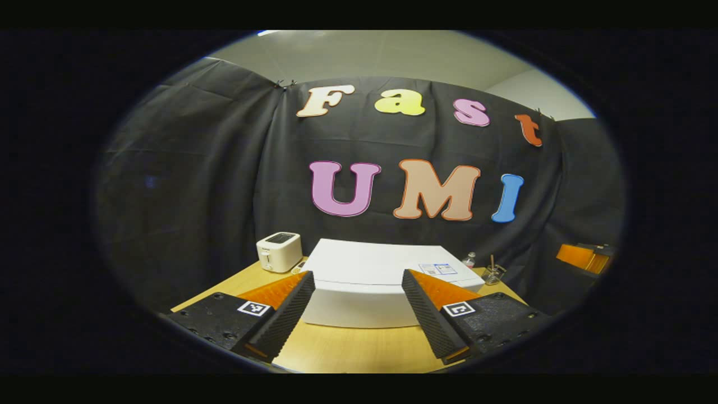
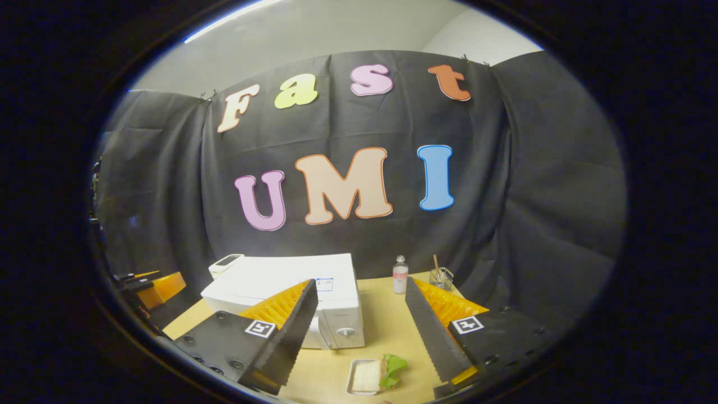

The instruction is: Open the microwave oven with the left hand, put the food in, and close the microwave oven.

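Nothing's started: microwave sits shut on the surface, food tray just in front. Left hand-held gripper and right hand-held gripper both gape wide, empty.

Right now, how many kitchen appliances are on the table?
2. The microwave sits mid-table with its door shut. The toaster stands beside it at the back, on the side away from the bottle. Anything behind the microwave may be hidden.
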